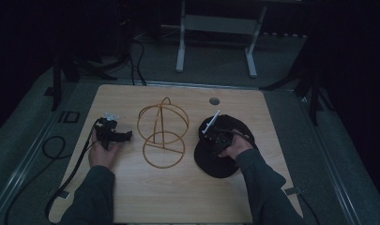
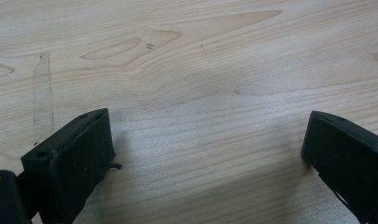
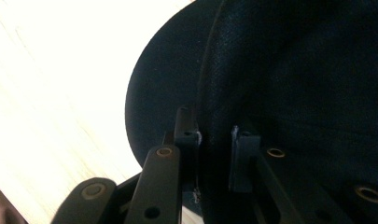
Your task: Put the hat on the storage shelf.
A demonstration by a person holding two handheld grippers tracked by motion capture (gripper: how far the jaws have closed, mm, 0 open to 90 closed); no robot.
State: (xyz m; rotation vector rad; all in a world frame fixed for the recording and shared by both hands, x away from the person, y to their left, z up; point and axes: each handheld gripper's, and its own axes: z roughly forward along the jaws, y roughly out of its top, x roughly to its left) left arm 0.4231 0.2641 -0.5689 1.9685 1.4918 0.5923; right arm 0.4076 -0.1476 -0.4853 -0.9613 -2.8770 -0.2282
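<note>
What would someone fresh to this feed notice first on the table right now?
Most likely the gold wire stand at the middle of the wooden table, a dome of hoops over a round base. To its right lies a black hat, and the right tongs are shut on a fold of it near the brim. At the left, the left tongs gape open over bare wood.
</note>
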